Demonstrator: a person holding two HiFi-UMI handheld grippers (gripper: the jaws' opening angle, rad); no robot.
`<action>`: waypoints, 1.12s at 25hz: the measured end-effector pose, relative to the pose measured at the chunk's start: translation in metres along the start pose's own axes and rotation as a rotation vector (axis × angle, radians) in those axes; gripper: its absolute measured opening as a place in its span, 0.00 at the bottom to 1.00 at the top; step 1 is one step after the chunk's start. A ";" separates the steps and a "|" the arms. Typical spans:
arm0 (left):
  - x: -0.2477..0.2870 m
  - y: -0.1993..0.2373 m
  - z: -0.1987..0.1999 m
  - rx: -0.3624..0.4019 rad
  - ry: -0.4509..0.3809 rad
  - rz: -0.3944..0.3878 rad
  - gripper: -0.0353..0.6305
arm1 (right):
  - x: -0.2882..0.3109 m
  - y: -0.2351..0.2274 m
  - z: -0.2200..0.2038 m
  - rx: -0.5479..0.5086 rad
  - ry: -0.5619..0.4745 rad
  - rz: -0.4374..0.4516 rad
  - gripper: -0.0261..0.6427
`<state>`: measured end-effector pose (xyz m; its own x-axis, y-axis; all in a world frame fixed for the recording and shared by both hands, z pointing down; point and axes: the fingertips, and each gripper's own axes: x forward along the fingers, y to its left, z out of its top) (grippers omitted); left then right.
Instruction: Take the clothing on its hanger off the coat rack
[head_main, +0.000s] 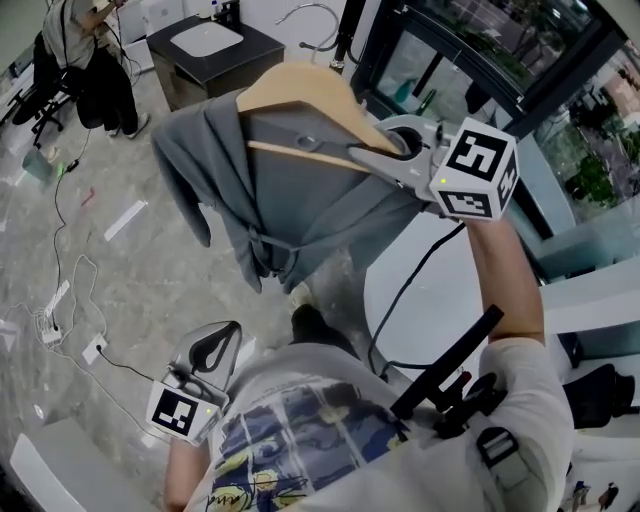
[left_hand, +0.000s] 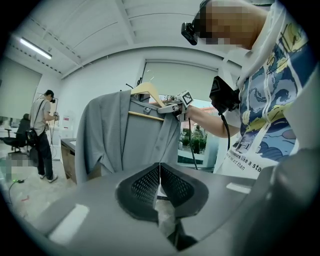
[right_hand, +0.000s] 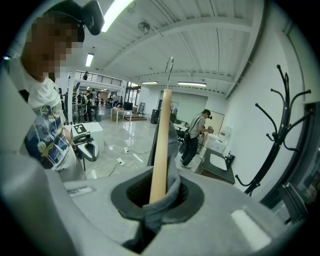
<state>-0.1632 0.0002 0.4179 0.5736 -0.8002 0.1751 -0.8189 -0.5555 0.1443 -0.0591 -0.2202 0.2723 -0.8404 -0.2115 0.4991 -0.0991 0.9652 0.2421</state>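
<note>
A grey garment (head_main: 290, 200) hangs on a wooden hanger (head_main: 300, 90), held up in the air in front of me. My right gripper (head_main: 400, 148) is shut on the hanger's right arm together with a fold of the cloth. In the right gripper view the wooden bar (right_hand: 161, 145) and grey cloth (right_hand: 173, 165) run straight out of the closed jaws. The black coat rack (right_hand: 280, 130) stands apart at the right, by the wall. My left gripper (head_main: 207, 352) hangs low at my left side, shut and empty. From the left gripper view the garment (left_hand: 125, 140) and hanger (left_hand: 147, 92) are seen ahead.
A dark cabinet with a white top (head_main: 205, 45) stands beyond the garment. A person (head_main: 85, 60) stands at the far left near it. Cables and a power strip (head_main: 55, 300) lie on the grey floor. A white round table (head_main: 420, 290) and glass partitions are at my right.
</note>
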 end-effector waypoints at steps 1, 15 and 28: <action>-0.003 -0.001 -0.002 0.003 0.000 0.000 0.07 | 0.000 0.006 0.001 -0.005 -0.002 0.005 0.05; -0.019 -0.003 0.007 0.010 -0.005 0.034 0.07 | -0.005 0.046 0.012 -0.020 -0.015 0.037 0.05; -0.015 -0.004 0.003 0.003 -0.006 0.031 0.07 | -0.004 0.062 0.004 -0.017 -0.019 0.060 0.06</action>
<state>-0.1685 0.0137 0.4122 0.5482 -0.8182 0.1733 -0.8361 -0.5314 0.1361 -0.0636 -0.1591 0.2819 -0.8546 -0.1506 0.4970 -0.0399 0.9733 0.2262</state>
